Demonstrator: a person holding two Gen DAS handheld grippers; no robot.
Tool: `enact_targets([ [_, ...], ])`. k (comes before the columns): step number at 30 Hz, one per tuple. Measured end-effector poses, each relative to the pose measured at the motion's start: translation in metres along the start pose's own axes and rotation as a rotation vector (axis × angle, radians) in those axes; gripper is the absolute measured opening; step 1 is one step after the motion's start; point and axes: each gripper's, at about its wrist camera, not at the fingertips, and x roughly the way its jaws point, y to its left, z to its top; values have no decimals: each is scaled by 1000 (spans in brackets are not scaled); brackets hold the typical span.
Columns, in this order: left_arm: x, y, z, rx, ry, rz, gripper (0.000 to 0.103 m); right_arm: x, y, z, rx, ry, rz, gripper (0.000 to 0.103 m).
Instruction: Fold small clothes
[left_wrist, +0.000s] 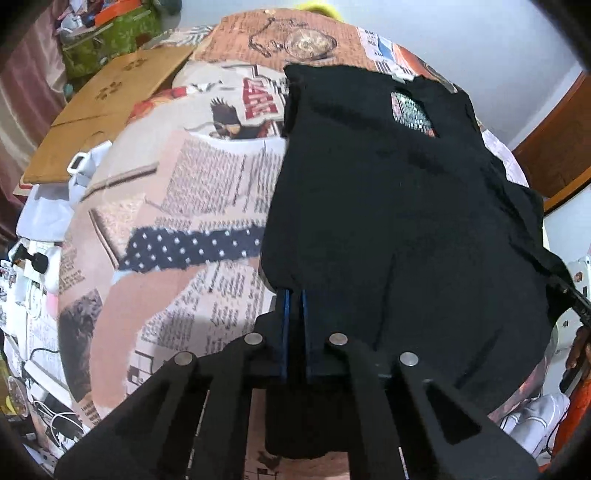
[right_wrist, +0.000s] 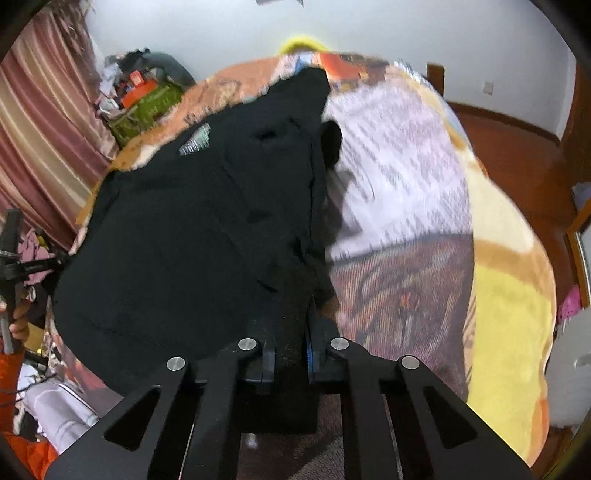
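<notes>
A small black T-shirt (left_wrist: 399, 206) with a printed chest patch (left_wrist: 412, 112) lies spread on a bed with a newspaper-print cover (left_wrist: 177, 206). My left gripper (left_wrist: 294, 295) is shut on the shirt's near left hem corner. In the right wrist view the same shirt (right_wrist: 192, 236) lies to the left and ahead, and my right gripper (right_wrist: 290, 332) is shut on its near right hem corner, with cloth bunched between the fingers. The right gripper also shows at the right edge of the left wrist view (left_wrist: 576, 299).
A flat cardboard sheet (left_wrist: 110, 107) lies on the bed's far left. A green bag (left_wrist: 110, 40) and clutter stand behind it. Cables and white items (left_wrist: 33, 280) sit off the bed's left edge. A yellow blanket edge (right_wrist: 509, 317) and wooden floor (right_wrist: 517, 147) lie to the right.
</notes>
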Motion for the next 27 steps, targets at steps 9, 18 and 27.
enact_targets([
  [9, -68, -12, 46, 7, -213, -25, 5, -38, 5, 48, 1, -160, 65, 6],
  [18, -110, -39, 126, 35, -379, 11, 5, -60, 24, 110, -63, -314, 68, 6],
  [27, -81, -36, 209, -21, -373, 45, 5, -38, 19, 173, -66, -353, 60, 6],
])
